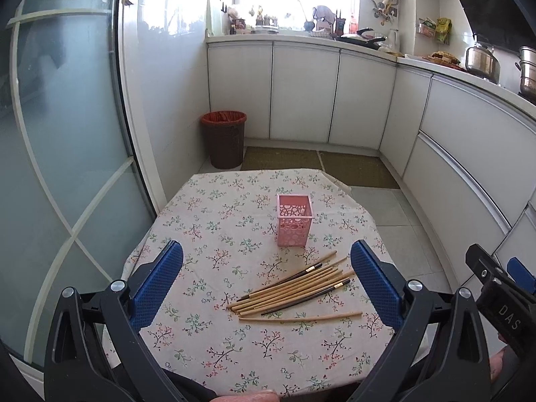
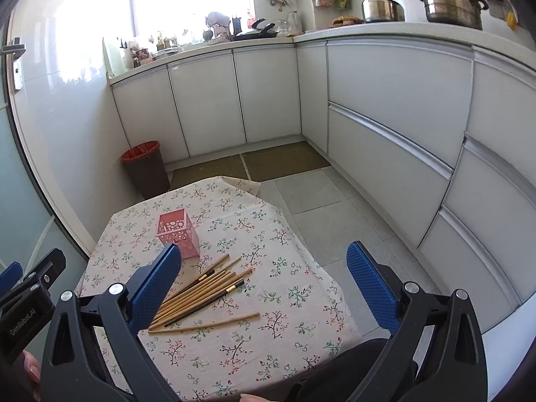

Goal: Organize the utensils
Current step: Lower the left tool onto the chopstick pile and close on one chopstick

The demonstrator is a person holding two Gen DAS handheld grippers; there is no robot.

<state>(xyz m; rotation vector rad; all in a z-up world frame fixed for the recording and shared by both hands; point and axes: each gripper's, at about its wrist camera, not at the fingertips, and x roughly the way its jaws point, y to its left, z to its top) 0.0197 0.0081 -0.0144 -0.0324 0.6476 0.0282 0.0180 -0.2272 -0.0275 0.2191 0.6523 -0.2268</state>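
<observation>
A pile of several chopsticks (image 1: 294,288), mostly bamboo with two dark ones, lies on the floral tablecloth (image 1: 214,221). A pink perforated square holder (image 1: 294,220) stands upright and empty just behind the pile. My left gripper (image 1: 268,284) is open and empty, held above the table's near side with the pile between its blue pads. My right gripper (image 2: 264,284) is open and empty, held to the right of the pile (image 2: 204,294); the holder (image 2: 178,231) shows behind its left pad. Each gripper shows at the edge of the other's view.
The small table (image 2: 301,268) stands on a tiled kitchen floor. A brown bin with a red liner (image 1: 224,139) stands beyond the table by the wall. White cabinets (image 2: 385,100) with a cluttered counter and pots run along the back and right. A glass door (image 1: 67,134) is on the left.
</observation>
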